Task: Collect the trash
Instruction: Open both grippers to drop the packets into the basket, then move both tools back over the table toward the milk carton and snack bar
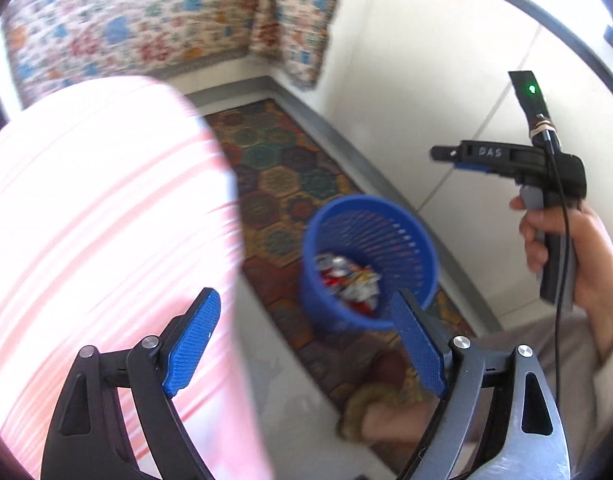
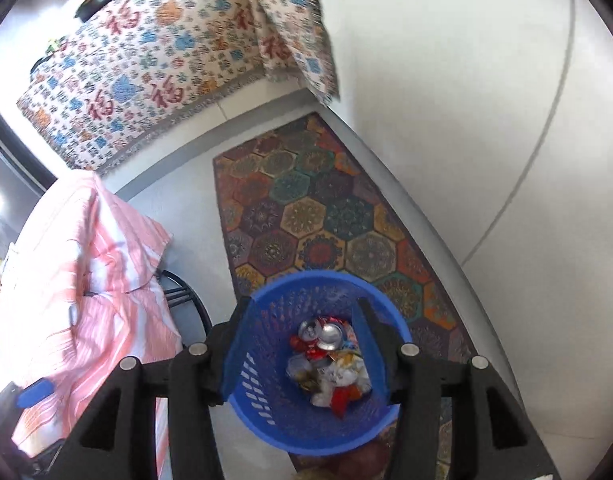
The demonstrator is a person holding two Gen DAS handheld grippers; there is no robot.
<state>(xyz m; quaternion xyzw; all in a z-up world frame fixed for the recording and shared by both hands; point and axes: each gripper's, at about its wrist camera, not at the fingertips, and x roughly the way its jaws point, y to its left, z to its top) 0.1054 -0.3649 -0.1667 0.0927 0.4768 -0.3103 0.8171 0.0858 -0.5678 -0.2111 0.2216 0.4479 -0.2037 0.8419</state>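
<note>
A blue mesh waste basket (image 2: 266, 400) stands on a patterned rug. Inside lie a crushed can (image 2: 326, 334) and crumpled wrappers (image 2: 338, 380). My right gripper (image 2: 302, 302) hangs straight above the basket, its jaws apart with nothing between the pads. In the left wrist view the basket (image 1: 386, 232) sits ahead and below, with the trash (image 1: 346, 280) showing inside. My left gripper (image 1: 306, 304) is wide open and empty, back from the basket. The right gripper (image 1: 446, 154) shows side-on at the right, held by a hand (image 1: 566, 248).
The hexagon-patterned rug (image 2: 326, 216) runs along a white wall (image 2: 466, 120). A pink-striped cloth (image 1: 106, 220) fills the left, close to my left gripper. A flowered cloth (image 2: 146, 60) hangs at the back. A black chair frame (image 2: 182, 292) stands left of the basket.
</note>
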